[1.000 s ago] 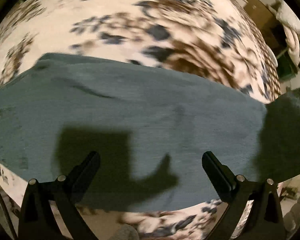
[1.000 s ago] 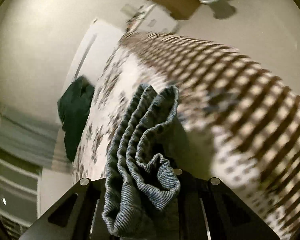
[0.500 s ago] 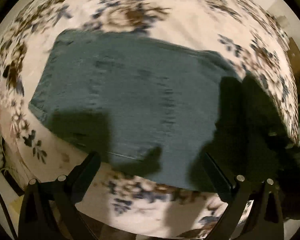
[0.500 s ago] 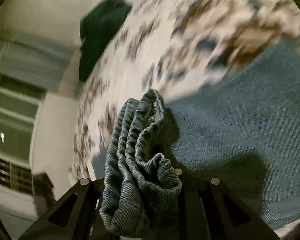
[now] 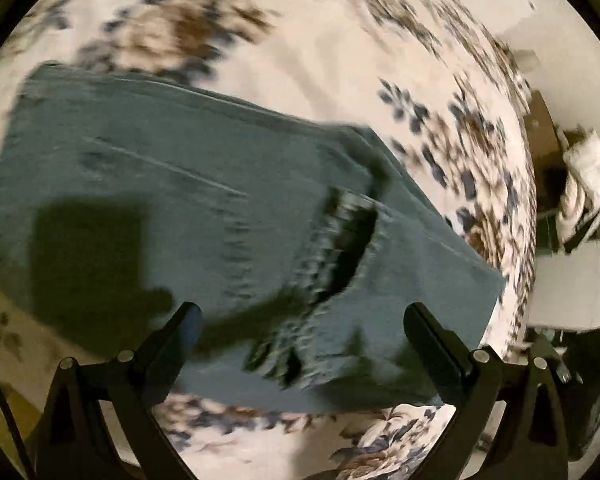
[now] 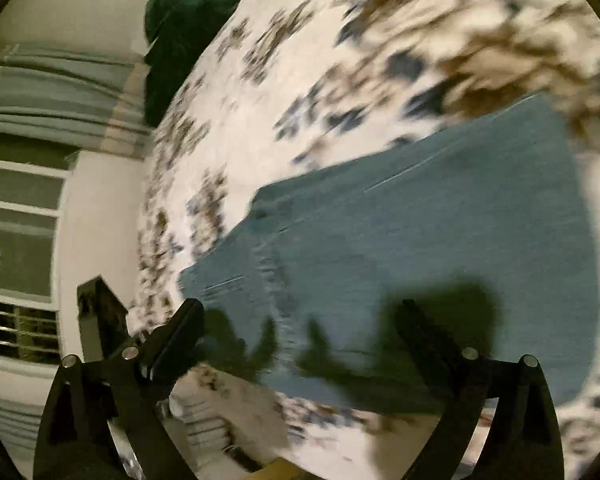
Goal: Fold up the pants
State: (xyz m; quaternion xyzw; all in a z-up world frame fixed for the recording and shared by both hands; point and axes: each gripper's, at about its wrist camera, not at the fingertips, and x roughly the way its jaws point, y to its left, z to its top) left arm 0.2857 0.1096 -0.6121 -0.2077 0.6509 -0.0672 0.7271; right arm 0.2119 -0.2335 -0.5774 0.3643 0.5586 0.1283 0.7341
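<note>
The blue pants (image 5: 204,208) lie folded on the floral bedspread (image 5: 340,52), nothing on top of them. A dark green garment (image 6: 188,28) sits well apart by the curtains (image 6: 52,92). Left claw (image 5: 300,324) and right claw (image 6: 300,320) both gape wide, empty, above the denim. No writing is legible.

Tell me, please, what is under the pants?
The pants lie on a flowered bedspread, which shows all around them. The bedspread beneath the pants is covered, so anything there cannot be seen.
</note>
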